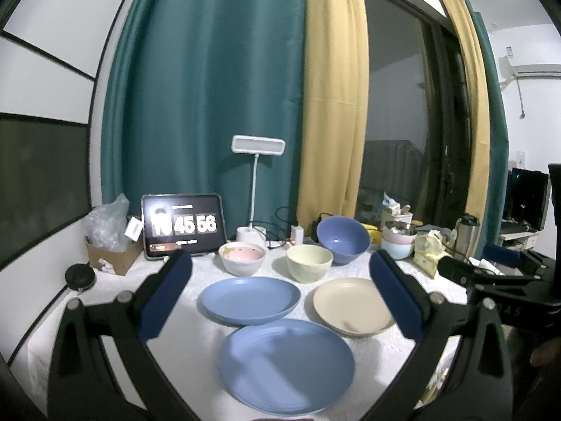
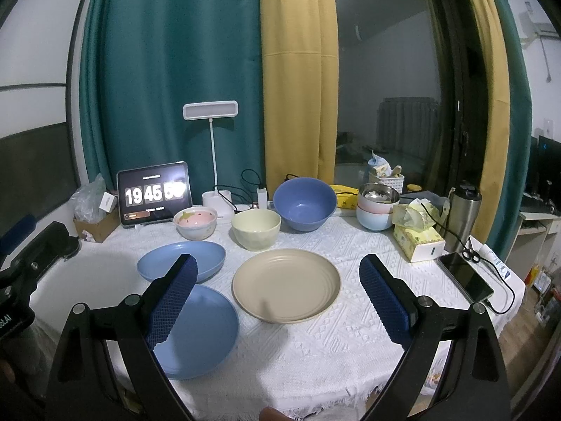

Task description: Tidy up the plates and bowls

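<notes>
On the white tablecloth lie two blue plates, one near (image 1: 285, 365) (image 2: 200, 333) and one farther (image 1: 249, 300) (image 2: 182, 259), and a beige plate (image 1: 352, 307) (image 2: 285, 284). Behind them stand a pink-lined white bowl (image 1: 242, 258) (image 2: 195, 222), a pale yellow bowl (image 1: 309, 263) (image 2: 256, 228) and a large blue bowl (image 1: 343, 240) (image 2: 304, 203). My left gripper (image 1: 280, 263) is open and empty above the plates. My right gripper (image 2: 277, 270) is open and empty above the beige plate.
A tablet clock (image 2: 154, 193), desk lamp (image 2: 210, 110), cardboard box (image 2: 96, 226) and cables line the back. Stacked bowls (image 2: 375, 207), a tissue box (image 2: 417, 238), a steel flask (image 2: 463, 217) and a phone (image 2: 464, 275) sit at the right. The table's right edge drops to the floor.
</notes>
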Demonstrator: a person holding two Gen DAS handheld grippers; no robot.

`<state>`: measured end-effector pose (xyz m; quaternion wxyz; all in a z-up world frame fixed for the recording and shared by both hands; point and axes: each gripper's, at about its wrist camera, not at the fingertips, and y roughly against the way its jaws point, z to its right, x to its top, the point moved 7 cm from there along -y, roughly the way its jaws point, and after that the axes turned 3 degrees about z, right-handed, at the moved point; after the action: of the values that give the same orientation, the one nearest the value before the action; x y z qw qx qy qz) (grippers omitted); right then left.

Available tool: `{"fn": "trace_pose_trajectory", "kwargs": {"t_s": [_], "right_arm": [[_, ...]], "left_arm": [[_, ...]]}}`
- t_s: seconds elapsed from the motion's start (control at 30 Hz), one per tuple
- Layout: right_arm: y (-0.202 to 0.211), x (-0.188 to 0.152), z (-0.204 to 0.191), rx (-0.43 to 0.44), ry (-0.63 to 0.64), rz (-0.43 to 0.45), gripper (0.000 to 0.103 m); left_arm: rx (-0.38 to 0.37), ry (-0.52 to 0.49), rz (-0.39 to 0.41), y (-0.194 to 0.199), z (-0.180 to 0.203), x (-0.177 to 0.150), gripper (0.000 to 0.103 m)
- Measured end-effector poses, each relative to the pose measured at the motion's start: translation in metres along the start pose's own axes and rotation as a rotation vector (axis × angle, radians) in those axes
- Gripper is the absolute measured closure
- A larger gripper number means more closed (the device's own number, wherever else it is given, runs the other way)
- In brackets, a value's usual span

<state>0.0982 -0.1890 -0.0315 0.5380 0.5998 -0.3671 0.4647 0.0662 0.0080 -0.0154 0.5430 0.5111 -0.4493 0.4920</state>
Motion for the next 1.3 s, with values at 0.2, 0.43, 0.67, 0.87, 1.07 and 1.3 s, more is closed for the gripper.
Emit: {"fn": "trace_pose_trajectory", "kwargs": {"t_s": [0.2,0.43,0.67,0.87,1.07,1.3], "right_arm": [[-0.001,0.000,0.000,0.000,-0.001,-0.001,0.007],[0.000,0.000,0.000,-0.001,0.000,0.000,0.007],[-0.001,0.000,0.000,0.001,-0.001,0.000,0.007],[-0.001,0.000,0.000,0.002,0.000,-0.001,0.007],[-0.001,0.000,0.000,0.001,0.000,-0.001,0.007],[-0.002,0.000,0.000,0.002,-0.001,-0.003,0.007]], "left_arm": [[0.003,0.001,0.001,0.000,0.001,0.002,0.001],[0.000,0.001,0.004,0.001,0.000,0.005,0.001],[-0.002,0.001,0.007,0.000,0.001,0.013,0.001],[-0.001,0.002,0.009,0.001,0.001,0.011,0.001],[-0.003,0.002,0.010,0.000,0.000,0.012,0.001],[-0.001,0.003,0.010,0.001,0.001,0.011,0.001]]}}
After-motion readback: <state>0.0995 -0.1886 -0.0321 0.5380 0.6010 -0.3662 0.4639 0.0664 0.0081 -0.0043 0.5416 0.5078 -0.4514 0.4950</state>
